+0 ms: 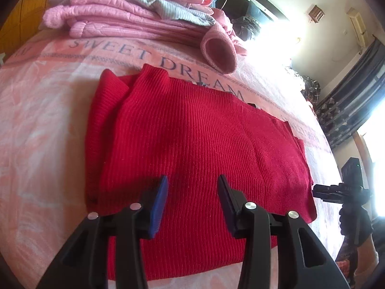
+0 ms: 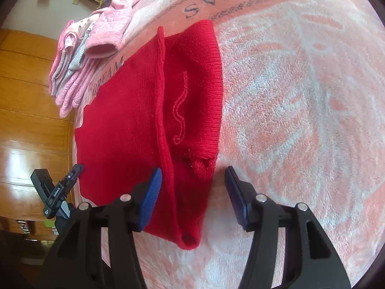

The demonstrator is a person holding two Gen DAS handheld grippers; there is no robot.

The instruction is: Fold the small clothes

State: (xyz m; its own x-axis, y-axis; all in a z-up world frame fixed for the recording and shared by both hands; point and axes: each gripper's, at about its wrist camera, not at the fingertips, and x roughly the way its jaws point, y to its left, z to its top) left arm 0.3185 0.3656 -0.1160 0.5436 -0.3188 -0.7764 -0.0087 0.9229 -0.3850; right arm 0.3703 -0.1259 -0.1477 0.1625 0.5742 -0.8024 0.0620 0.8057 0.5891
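A red ribbed knit sweater (image 1: pixel 192 139) lies flat on a pink blanket (image 1: pixel 43 120) printed with "SWEET DREAM" lettering, and it serves as the landmark here. Beyond its far edge sits a stack of folded pink and striped clothes (image 1: pixel 125 7), with a pink cuff (image 1: pixel 217 50) spilling toward the sweater. The left hand-held gripper (image 1: pixel 192 187) hovers over the sweater's near hem, its fingers apart and holding nothing. The right hand-held gripper (image 2: pixel 193 175) hangs at the sweater's side, where a sleeve (image 2: pixel 192 91) is folded over the body; its fingers are also spread, straddling the narrow sleeve end without closing on it. The other gripper's black body (image 2: pixel 57 192) shows at the sweater's opposite side. The knit looks soft, limp and light, likely to stretch and sag if lifted by one corner, and its ribbing should give the pads good purchase, so slipping seems unlikely. Pinching through both layers at the hem corner and at the folded sleeve edge would probably carry the cloth over evenly.
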